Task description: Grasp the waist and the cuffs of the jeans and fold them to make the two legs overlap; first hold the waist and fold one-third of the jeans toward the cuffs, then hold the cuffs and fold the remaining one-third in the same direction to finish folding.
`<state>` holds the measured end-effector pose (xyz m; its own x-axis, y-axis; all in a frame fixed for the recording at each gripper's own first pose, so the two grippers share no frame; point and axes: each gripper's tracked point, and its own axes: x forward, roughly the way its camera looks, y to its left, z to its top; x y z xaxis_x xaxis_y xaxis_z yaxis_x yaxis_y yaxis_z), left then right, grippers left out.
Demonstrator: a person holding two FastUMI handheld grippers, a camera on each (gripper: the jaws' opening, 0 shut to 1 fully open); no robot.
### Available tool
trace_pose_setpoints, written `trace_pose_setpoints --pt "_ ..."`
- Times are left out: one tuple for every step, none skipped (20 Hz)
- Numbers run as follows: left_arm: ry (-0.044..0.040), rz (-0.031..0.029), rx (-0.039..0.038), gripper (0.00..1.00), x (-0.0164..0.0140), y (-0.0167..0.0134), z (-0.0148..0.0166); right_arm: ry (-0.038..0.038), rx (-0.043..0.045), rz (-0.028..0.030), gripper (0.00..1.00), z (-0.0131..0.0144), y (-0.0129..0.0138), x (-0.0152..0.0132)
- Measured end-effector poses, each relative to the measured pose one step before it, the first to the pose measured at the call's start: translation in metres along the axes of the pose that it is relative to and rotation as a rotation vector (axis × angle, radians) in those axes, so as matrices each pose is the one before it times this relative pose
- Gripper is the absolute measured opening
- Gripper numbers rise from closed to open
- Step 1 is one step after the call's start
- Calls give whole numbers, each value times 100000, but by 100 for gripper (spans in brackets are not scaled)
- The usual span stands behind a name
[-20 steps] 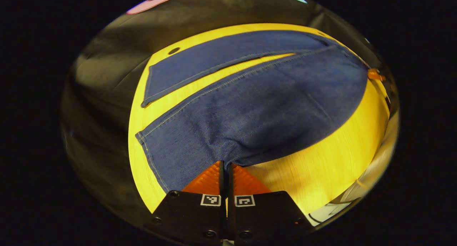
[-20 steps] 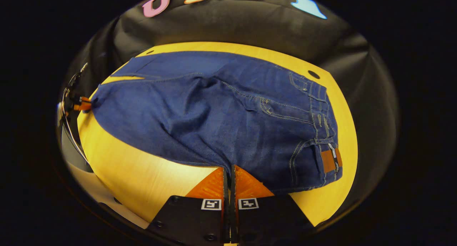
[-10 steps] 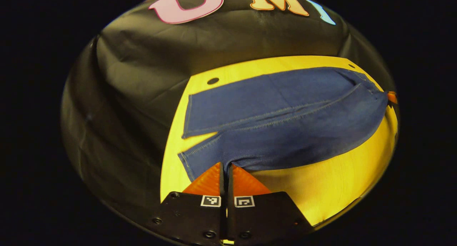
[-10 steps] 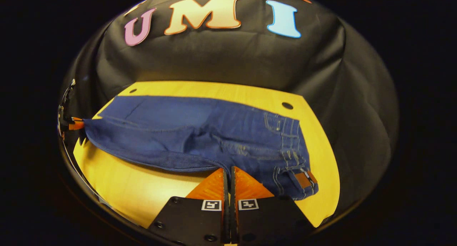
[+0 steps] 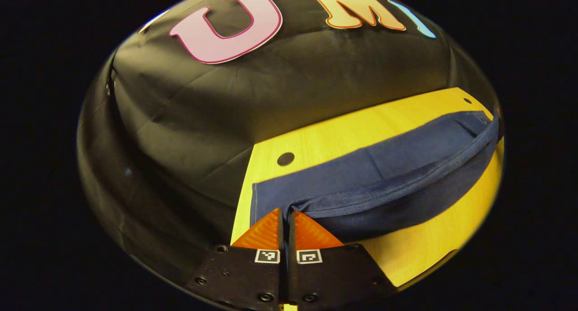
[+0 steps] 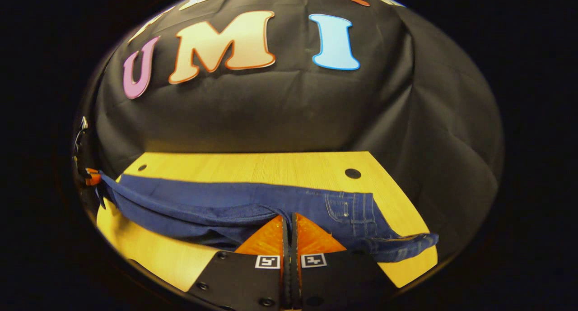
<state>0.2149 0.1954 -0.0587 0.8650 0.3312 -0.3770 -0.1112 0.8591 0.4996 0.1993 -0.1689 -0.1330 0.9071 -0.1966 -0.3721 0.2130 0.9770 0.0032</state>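
Since a second ago I've swung the near leg up and toward the far one: the wood gap between the two legs is gone, and both cameras have tipped up to take in more of the wall. In the left gripper view my left gripper [image 5: 284,218] is pinched tight on the cuff end of the jeans [image 5: 384,184], both fingers on the fabric. In the right gripper view my right gripper [image 6: 289,224] is clamped the same way on the hem near the waist [image 6: 356,209], and the left one shows small at the far left edge.

The jeans lie lengthwise across the table [image 6: 253,166], strung between my two grippers, cuffs to my left, waist to my right. The held leg is raised along its near edge and sags in the middle; the other leg lies flat just beyond it. I judge the coming move is straight away from me, across the long axis, laying the lifted edge over the far leg.
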Motion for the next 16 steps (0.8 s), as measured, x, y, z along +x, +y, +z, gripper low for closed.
trace_pose_setpoints --pt "-1698 1190 695 0 1703 -36 767 -766 3976 -304 2 242 316 1610" --pt "119 830 1441 0 1687 -141 322 -57 4406 156 0 -137 309 1457" --pt "632 385 1913 0 1795 -534 151 -367 5065 585 3 -83 360 1701" --pt "784 82 2176 0 1765 -810 -208 -256 5025 35 3 -282 121 1766" --pt "282 564 2019 0 1273 -964 -155 -322 4896 90 2 -419 62 1699" --pt "181 709 1337 0 1148 -815 -28 -420 3710 -586 3 -684 35 1654" --pt "-355 769 228 0 1453 -320 -108 -356 2984 -575 2 -541 -84 1426" --pt "61 309 -292 0 1301 -562 -54 322 2295 -241 2 -833 -161 1192" --pt "-688 330 -643 0 838 -522 -282 567 1949 -524 2 -655 -307 915" --pt "-288 1088 -418 0 527 -234 -199 1153 1589 -733 2 -842 -174 918" --pt "-728 1372 -366 0 346 64 -313 870 1373 -68 2 -455 -53 617" --pt "-860 368 -1471 0 160 -38 -44 645 825 316 4 -293 205 -69" --pt "-808 964 -1224 1 13 187 0 484 449 191 2 89 3 -244" --pt "-433 568 -1318 3 17 197 147 180 -189 -489 11 48 -365 146" --pt "-466 -825 -2006 9 -351 -95 -76 579 459 988 10 47 -151 7" --pt "-596 -2567 -2556 27 -271 -366 48 666 403 -169 17 -98 -188 101"
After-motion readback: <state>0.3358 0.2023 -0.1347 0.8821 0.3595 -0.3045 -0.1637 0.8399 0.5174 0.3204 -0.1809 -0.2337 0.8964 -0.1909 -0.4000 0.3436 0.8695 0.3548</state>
